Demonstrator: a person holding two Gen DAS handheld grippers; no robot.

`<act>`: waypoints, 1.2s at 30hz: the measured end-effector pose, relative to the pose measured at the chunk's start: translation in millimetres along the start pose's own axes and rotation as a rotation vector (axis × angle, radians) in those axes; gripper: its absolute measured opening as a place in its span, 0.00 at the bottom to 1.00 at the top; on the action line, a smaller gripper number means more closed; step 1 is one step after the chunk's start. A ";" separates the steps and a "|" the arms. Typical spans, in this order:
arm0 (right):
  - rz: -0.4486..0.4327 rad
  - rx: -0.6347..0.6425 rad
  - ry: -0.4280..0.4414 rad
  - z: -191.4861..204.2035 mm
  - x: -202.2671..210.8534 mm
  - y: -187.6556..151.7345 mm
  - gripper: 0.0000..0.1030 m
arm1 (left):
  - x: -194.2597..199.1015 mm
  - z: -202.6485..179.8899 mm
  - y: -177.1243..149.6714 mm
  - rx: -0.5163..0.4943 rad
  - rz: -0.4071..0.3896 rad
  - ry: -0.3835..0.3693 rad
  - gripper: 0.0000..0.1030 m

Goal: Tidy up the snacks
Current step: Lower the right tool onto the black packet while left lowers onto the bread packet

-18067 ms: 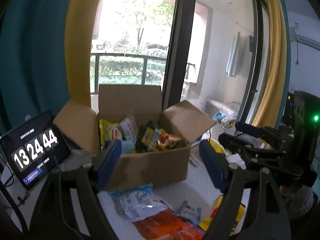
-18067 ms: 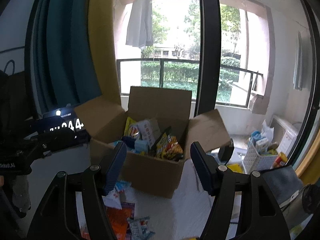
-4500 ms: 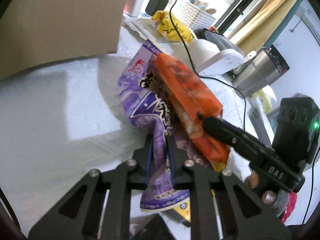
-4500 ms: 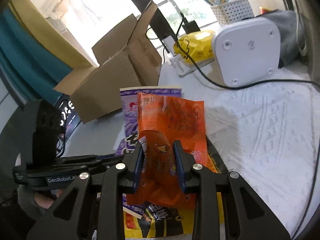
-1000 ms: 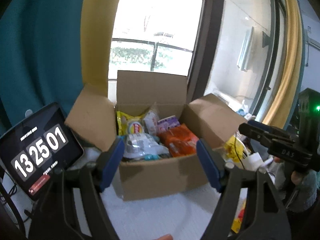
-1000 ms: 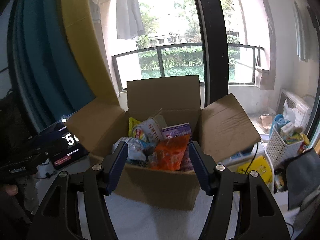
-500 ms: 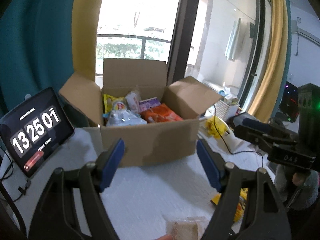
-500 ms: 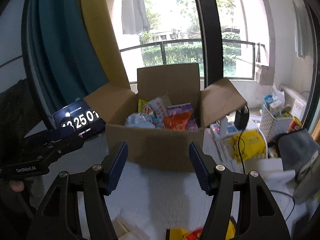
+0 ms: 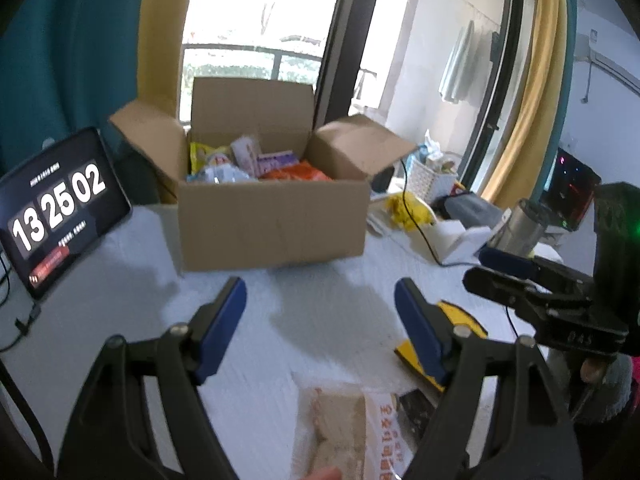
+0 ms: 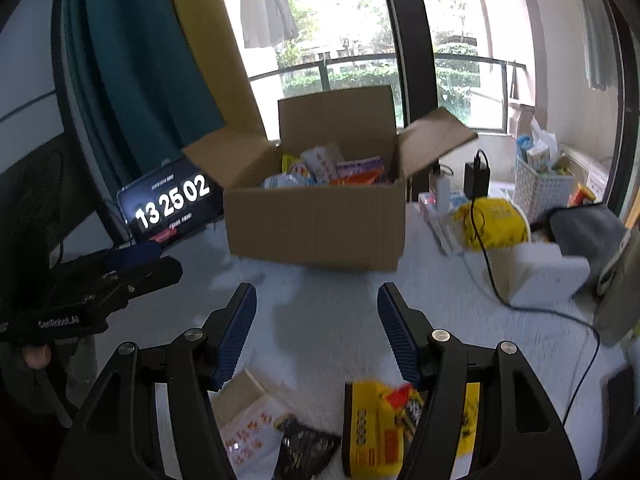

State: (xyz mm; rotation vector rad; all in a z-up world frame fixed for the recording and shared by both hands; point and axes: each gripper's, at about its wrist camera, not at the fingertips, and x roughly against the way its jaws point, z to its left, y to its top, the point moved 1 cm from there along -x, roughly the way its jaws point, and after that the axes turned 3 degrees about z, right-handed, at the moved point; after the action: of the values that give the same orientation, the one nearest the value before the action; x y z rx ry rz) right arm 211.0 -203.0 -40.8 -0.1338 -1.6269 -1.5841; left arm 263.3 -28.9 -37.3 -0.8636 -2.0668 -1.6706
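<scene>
An open cardboard box (image 9: pixel 272 224) (image 10: pixel 316 232) stands at the back of the white table, holding several snack packs, among them an orange one (image 9: pixel 298 174) and a purple one (image 9: pixel 278 160). My left gripper (image 9: pixel 320 292) hangs over bare table in front of the box; its jaws are opening with nothing between them. My right gripper (image 10: pixel 318 294) is open and empty. Below it lie a yellow pack (image 10: pixel 376 432), a black pack (image 10: pixel 304 452) and a white printed pack (image 10: pixel 248 428). A pale wrapped snack (image 9: pixel 340 428) lies under the left gripper.
A tablet clock (image 9: pixel 56 208) leans left of the box. To the right sit a yellow bag (image 10: pixel 496 220), a white basket (image 10: pixel 540 188), a white device (image 10: pixel 548 276) with a black cable, a metal cup (image 9: pixel 520 224) and a grey cloth (image 10: pixel 588 228).
Both grippers have drawn back from the box and sunk toward the table. The box looks smaller and the loose packs have come into view at the bottom.
</scene>
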 end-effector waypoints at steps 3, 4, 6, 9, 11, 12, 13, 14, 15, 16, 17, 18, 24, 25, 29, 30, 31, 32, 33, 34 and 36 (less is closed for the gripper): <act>0.027 -0.004 -0.003 1.3 0.0 -16.6 0.64 | -4.2 -2.8 -12.9 0.000 0.029 -0.008 0.77; 0.041 -0.003 -0.003 1.7 -0.6 -23.4 0.64 | -5.3 -3.2 -17.1 0.003 0.036 -0.011 0.78; 0.060 -0.001 -0.002 1.7 -2.3 -33.5 0.63 | -9.1 -5.2 -25.9 0.005 0.058 -0.020 0.78; 0.116 -0.005 0.018 0.3 -5.3 -53.6 0.57 | -16.6 -13.4 -43.1 -0.008 0.106 -0.038 0.79; 0.142 -0.017 0.029 -0.3 -7.0 -65.0 0.51 | -19.4 -17.6 -53.1 -0.018 0.131 -0.046 0.79; 0.156 -0.019 0.035 0.0 -8.7 -70.2 0.47 | -21.3 -19.7 -58.2 -0.023 0.144 -0.048 0.79; 0.176 -0.020 0.040 1.0 -11.0 -78.7 0.46 | -24.6 -22.4 -65.5 -0.025 0.165 -0.052 0.79; 0.188 -0.022 0.045 1.8 -12.6 -84.0 0.46 | -26.8 -23.1 -69.8 -0.026 0.178 -0.055 0.79; 0.201 -0.025 0.052 2.6 -14.0 -89.5 0.45 | -30.2 -25.3 -76.4 -0.029 0.198 -0.057 0.79; 0.216 -0.028 0.060 3.9 -15.6 -97.5 0.45 | -32.5 -26.9 -80.9 -0.032 0.211 -0.059 0.79; 0.228 -0.031 0.064 4.8 -16.8 -103.2 0.45 | -34.6 -28.4 -86.1 -0.036 0.224 -0.061 0.79; 0.236 -0.033 0.067 5.3 -17.5 -106.4 0.45 | -36.7 -29.9 -91.6 -0.035 0.239 -0.063 0.79; 0.298 -0.031 0.101 13.8 -25.1 -133.5 0.41 | -46.1 -33.7 -114.2 -0.038 0.305 -0.062 0.79; 0.295 -0.026 0.092 14.7 -25.2 -137.0 0.41 | -47.6 -33.8 -116.3 -0.039 0.314 -0.062 0.79; 0.311 -0.032 0.072 8.5 -27.1 -139.8 0.41 | -51.0 -40.1 -124.5 -0.072 0.328 -0.036 0.79; 0.315 -0.031 0.077 8.2 -28.0 -141.0 0.41 | -51.3 -41.8 -125.4 -0.084 0.331 -0.028 0.79; 0.318 -0.031 0.085 7.1 -27.8 -143.6 0.41 | -52.2 -42.1 -125.2 -0.089 0.333 -0.022 0.79; 0.317 -0.032 0.089 6.6 -27.5 -144.7 0.41 | -54.0 -42.4 -125.4 -0.097 0.338 -0.012 0.79; 0.318 -0.034 0.096 5.6 -26.9 -146.5 0.41 | -56.9 -42.9 -125.9 -0.113 0.345 0.004 0.80; 0.319 -0.034 0.104 5.1 -27.6 -148.1 0.41 | -61.3 -42.9 -127.7 -0.130 0.359 0.030 0.80; 0.316 -0.033 0.112 4.4 -27.0 -149.1 0.41 | -67.1 -36.9 -129.8 -0.100 0.374 0.030 0.84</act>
State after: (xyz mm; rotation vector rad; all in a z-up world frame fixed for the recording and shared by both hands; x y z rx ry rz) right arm 136.8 -215.9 -172.2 -0.2994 -1.4154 -1.3513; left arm 226.1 -96.3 -166.8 -1.1671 -1.6840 -1.5764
